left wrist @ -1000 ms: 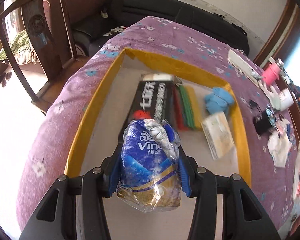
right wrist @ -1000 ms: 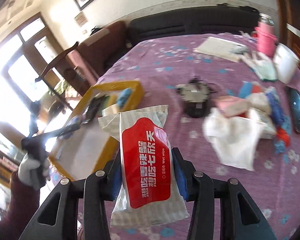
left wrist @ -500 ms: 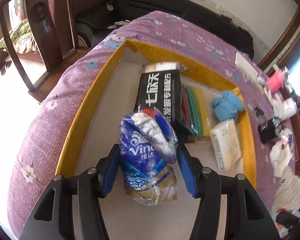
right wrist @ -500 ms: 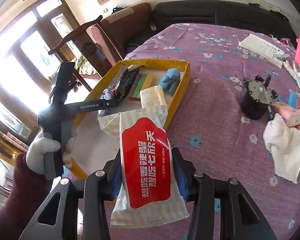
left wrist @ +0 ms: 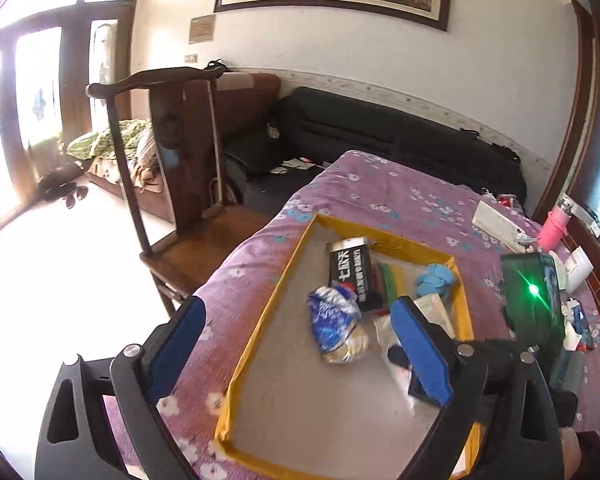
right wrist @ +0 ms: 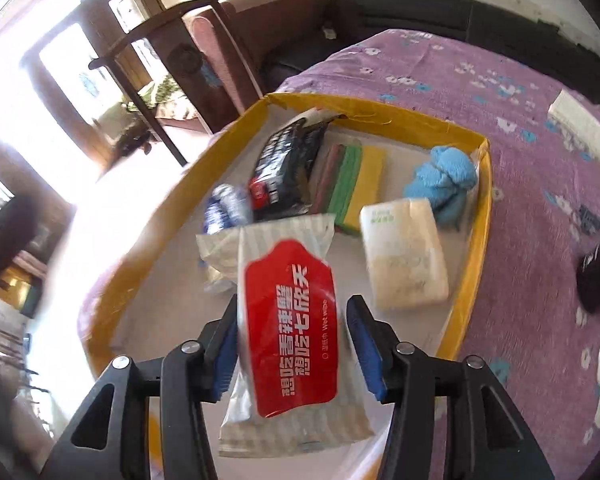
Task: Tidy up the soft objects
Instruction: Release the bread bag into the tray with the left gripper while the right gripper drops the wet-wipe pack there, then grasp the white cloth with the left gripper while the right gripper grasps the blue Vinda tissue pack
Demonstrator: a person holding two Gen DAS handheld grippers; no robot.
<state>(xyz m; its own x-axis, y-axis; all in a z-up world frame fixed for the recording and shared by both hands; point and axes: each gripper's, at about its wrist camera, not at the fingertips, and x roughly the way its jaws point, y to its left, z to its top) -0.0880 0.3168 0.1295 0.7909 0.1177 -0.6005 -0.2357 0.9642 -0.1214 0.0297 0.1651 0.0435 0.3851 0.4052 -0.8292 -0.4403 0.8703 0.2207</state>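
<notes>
A yellow-walled tray (left wrist: 284,280) (right wrist: 482,216) lies on the purple floral tablecloth. My left gripper (left wrist: 296,344) is open and empty, raised above the tray. The blue tissue pack (left wrist: 334,328) (right wrist: 224,208) lies in the tray below it. My right gripper (right wrist: 292,344) is over the tray with the red-labelled wet wipe pack (right wrist: 292,320) between its pads; a small gap shows at the right pad. The tray also holds a black pack (right wrist: 288,168), coloured sponges (right wrist: 352,184), a blue cloth (right wrist: 442,184) and a cream pack (right wrist: 404,260).
A dark wooden chair (left wrist: 180,184) stands left of the table, a black sofa (left wrist: 380,136) behind it. A pink bottle (left wrist: 556,224), white cup (left wrist: 580,264) and other clutter sit at the table's right. The right gripper body (left wrist: 532,300) shows in the left wrist view.
My left gripper opened, released the blue tissue pack into the tray and lifted away. My right gripper carried the wet wipe pack from the table's middle to over the tray, and its jaws widened slightly.
</notes>
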